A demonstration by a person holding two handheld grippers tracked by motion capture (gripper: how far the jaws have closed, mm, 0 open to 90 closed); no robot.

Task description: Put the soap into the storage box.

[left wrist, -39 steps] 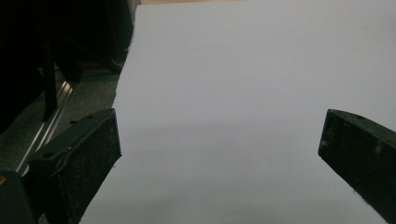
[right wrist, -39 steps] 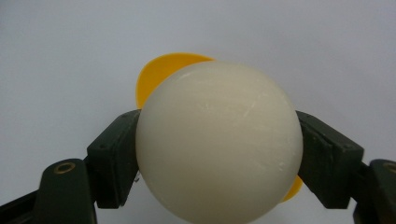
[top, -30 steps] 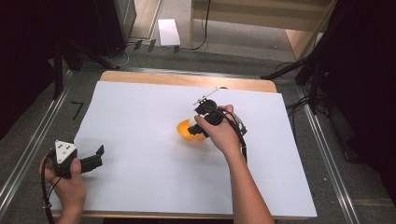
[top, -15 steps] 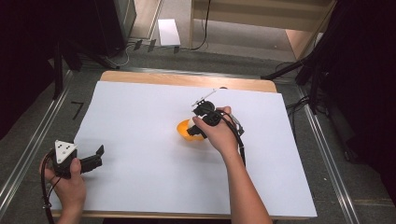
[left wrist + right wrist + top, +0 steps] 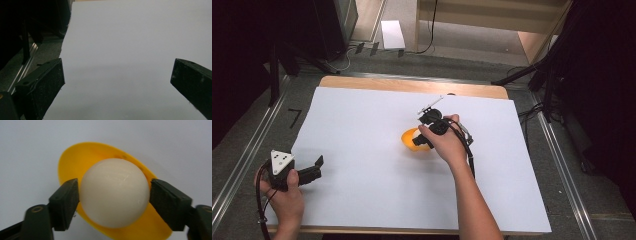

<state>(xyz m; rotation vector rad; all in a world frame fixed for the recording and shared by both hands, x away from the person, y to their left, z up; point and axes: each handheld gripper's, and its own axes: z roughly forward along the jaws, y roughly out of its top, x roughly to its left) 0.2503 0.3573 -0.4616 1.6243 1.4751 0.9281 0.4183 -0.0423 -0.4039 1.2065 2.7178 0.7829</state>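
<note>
A yellow bowl (image 5: pixel 410 139) rests near the middle of the white sheet (image 5: pixel 362 125). My right gripper (image 5: pixel 421 141) is over its right side, shut on a white ball (image 5: pixel 115 192) held above the yellow bowl (image 5: pixel 72 162); both jaws press the ball's sides. My left gripper (image 5: pixel 318 166) lies at the sheet's near left corner, jaws wide open with only the bare white sheet (image 5: pixel 125 50) between them.
The wooden table edge (image 5: pixel 412 85) shows along the far side. Metal rails (image 5: pixel 247 165) run beside the table on the left and right. Cables and dark stands (image 5: pixel 542 80) lie past the far right corner.
The right gripper has shifted slightly over the bowl with the ball. The left hand has stayed where it was.
</note>
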